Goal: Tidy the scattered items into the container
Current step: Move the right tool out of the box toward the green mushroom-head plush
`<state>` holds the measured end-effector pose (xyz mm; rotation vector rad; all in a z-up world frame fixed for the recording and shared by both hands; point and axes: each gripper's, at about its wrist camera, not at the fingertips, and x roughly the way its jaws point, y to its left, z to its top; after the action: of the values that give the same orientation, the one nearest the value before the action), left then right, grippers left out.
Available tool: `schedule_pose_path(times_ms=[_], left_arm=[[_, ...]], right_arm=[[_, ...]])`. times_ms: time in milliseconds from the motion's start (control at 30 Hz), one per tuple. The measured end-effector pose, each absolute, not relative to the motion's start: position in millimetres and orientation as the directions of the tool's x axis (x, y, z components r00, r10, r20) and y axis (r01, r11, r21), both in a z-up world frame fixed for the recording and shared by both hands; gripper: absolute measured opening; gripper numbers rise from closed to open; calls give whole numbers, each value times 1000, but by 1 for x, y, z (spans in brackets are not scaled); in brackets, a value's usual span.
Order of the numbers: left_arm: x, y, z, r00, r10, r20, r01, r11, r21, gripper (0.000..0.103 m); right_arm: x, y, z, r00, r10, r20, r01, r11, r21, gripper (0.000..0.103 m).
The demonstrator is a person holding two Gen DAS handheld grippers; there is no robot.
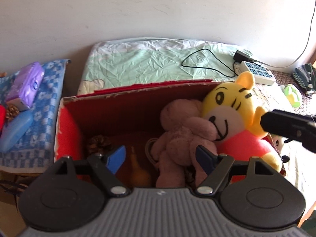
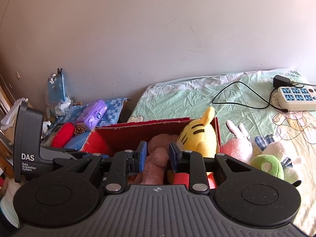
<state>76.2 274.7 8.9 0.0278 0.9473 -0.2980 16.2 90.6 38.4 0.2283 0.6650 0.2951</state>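
Hovering wide-jawed and empty, the left gripper (image 1: 161, 159) should settle the brown plush (image 1: 177, 138) lying just ahead, inside the red box (image 1: 138, 90), while the right gripper (image 2: 158, 155), nearly closed, seems empty.

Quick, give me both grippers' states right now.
Left gripper: open, holding nothing, over the red box.
Right gripper: jaws nearly shut with the brown plush toy between them; a firm grip cannot be told.
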Motion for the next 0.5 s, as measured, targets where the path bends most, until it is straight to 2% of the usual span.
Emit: schedule_pose_path(times_ms=[500], left_arm=[[72,257,30,616,-101,-781,159,987,-3,81]], right_arm=[[12,76,50,754,354,-553,-215,929,301,30]])
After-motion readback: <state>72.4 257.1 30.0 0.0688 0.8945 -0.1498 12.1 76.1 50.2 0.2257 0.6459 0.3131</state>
